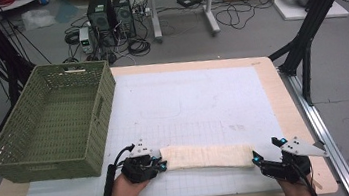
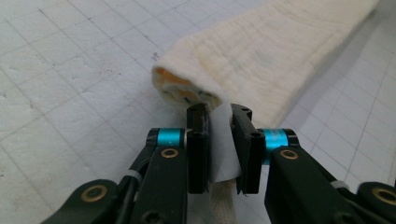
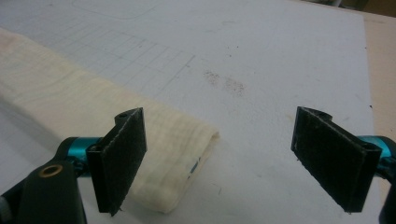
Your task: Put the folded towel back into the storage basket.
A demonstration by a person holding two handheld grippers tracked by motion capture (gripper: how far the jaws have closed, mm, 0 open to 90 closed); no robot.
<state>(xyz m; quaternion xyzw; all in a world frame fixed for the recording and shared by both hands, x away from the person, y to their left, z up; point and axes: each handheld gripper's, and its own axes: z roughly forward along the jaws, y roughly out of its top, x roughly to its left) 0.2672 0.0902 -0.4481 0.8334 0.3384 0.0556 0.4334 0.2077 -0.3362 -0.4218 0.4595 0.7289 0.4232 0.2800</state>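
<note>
We took the folded cream towel [image 1: 207,156] as our landmark: it lay as one long, narrow band across the near part of the white gridded mat [image 1: 198,100], its length running from side to side, flat on the mat except at its left end. At that end our left gripper [image 1: 162,164] was clenched on the cloth, and in the left gripper view the two black jaws stood nearly together with a pinched corner of the towel [image 2: 261,56] and a small white tag squeezed between them (an orange printed layer peeked out of the open fold just beyond the jaws). At the towel's right end our right gripper [image 1: 264,150] stood released, jaws spread wide; in the right gripper view the folded end of the towel [image 3: 154,144] lay just beside and partly behind one jaw, while the other jaw hung well apart from the cloth over bare mat. We could not tell whether that nearer jaw touched the fabric. Our hands came in behind each gripper, on the near side of the towel. Beyond the towel's left end, near the far left corner of the mat, stood a green woven basket [image 1: 94,118], and the mat itself rested on a pale wooden table [image 1: 285,94].
</note>
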